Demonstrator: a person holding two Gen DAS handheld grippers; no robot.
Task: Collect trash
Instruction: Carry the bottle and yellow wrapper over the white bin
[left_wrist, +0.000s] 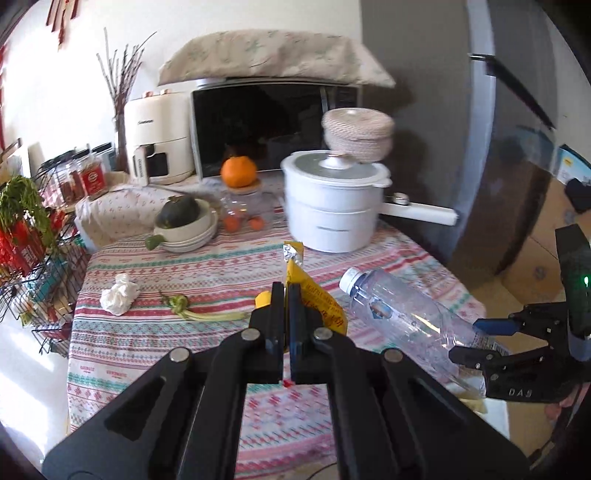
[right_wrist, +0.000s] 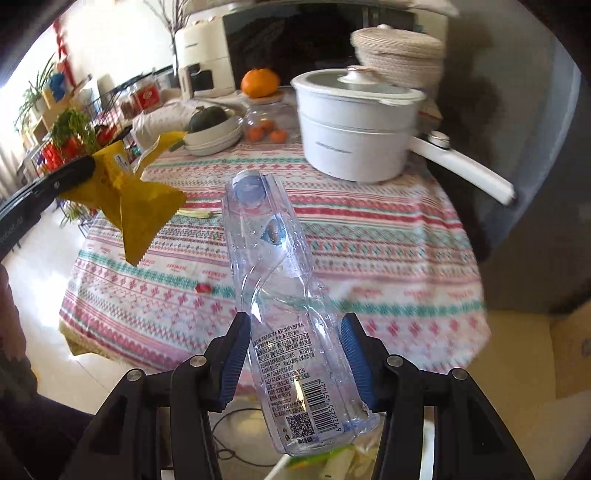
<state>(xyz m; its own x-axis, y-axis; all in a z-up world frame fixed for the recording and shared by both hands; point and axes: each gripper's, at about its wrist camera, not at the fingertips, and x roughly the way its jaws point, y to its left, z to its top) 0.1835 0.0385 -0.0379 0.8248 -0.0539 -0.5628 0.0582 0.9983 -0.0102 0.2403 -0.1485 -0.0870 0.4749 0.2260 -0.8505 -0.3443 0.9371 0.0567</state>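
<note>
My left gripper is shut on a yellow snack wrapper and holds it above the patterned tablecloth; the wrapper also shows in the right wrist view. My right gripper has its blue pads on both sides of an empty clear plastic bottle, held above the table's near edge; the bottle also shows in the left wrist view. A crumpled white tissue and a green vegetable stalk lie on the cloth. A small red scrap lies on the cloth.
A white pot with a long handle, a woven basket, stacked bowls with a squash, a jar with an orange, a microwave and a wire rack stand around. A cardboard box is at right.
</note>
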